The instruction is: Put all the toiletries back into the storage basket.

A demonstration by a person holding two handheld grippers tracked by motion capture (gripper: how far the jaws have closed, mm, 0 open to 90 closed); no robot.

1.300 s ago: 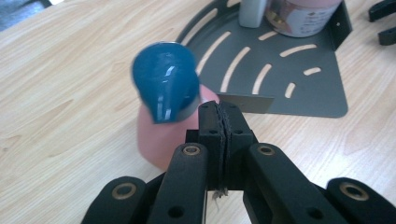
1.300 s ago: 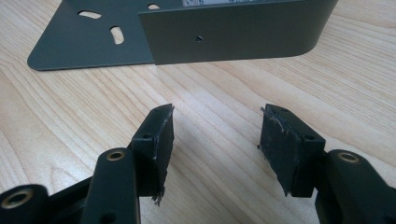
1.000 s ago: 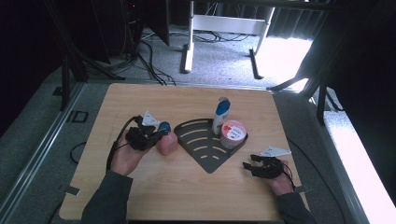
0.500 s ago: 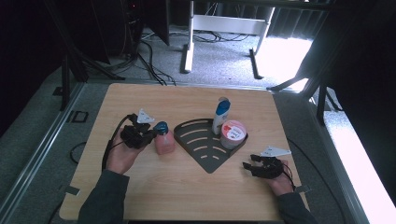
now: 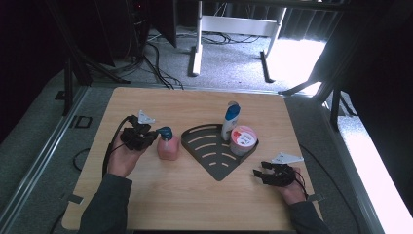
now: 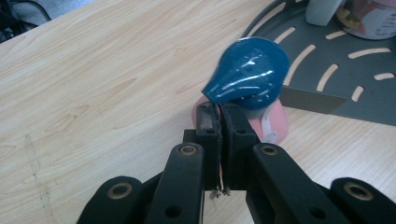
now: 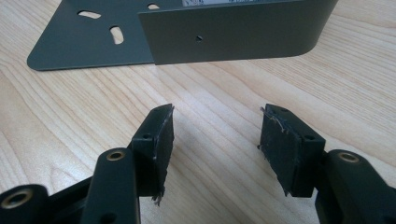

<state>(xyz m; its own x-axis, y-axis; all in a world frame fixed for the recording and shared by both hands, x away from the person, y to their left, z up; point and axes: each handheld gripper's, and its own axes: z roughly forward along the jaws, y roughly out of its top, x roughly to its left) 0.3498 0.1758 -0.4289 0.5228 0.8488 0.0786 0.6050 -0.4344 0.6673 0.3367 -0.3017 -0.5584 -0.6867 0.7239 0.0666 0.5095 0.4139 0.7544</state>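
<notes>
My left gripper (image 6: 219,122) has its jaws closed at the slippery soap bottle's (image 5: 168,148) pump nozzle; I'd grip the firmer neck; right gripper (image 7: 215,140) gapes empty.

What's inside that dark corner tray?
The tray holds a white bottle and a red-lidded tub at its back; the slotted floor under them is hidden.

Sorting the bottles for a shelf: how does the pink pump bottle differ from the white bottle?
The pink pump bottle is squat with a blue pump head; the white bottle is taller and slimmer with a blue top. The pink pump bottle stands on the bare table, beside the left gripper; the white bottle stands in the dark tray, next to a red-lidded tub. Both are upright.
</notes>
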